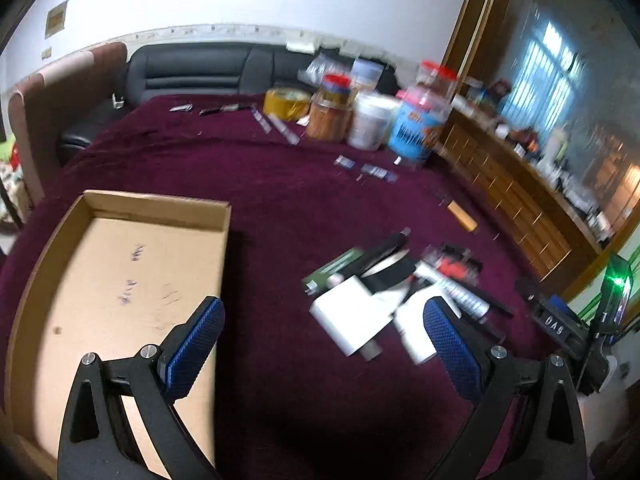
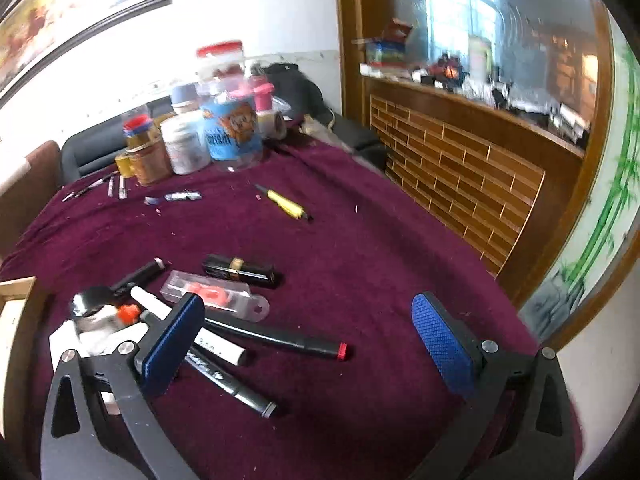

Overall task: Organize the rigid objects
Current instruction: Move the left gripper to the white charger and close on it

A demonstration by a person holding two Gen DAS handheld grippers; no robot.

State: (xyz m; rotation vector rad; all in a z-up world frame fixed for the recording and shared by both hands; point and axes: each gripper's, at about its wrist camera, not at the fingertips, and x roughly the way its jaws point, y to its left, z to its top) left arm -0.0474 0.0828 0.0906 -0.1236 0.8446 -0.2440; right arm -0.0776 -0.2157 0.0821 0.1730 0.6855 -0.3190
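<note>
Looking at: the pile of small rigid things on the maroon counter [image 2: 360, 240], from both wrist views; I hold nothing yet.
Left claw: left claw [image 1: 324, 344] is spread wide and empty, above the cloth between the cardboard box [image 1: 120, 280] and the pile.
Right claw: right claw [image 2: 308, 344] is also spread wide and empty, low over the pens.
Task things: black marker with red cap [image 2: 276, 338], white marker [image 2: 188, 328], a second black marker [image 2: 232, 384], clear blister pack [image 2: 212, 292], black tube with gold band [image 2: 240, 270], yellow utility knife [image 2: 286, 204] farther away.
Box: it is empty inside as far as I see, and lies left of the pile, near the left claw.
Key relation: the red-capped marker lies just ahead of the right claw, its long axis running left to right across the gap between the fingers. I judge the right claw is nearer, and the wrist must turn so the fingers close across its thin body.
Risk: markers overlap, so one may drag another.
</note>
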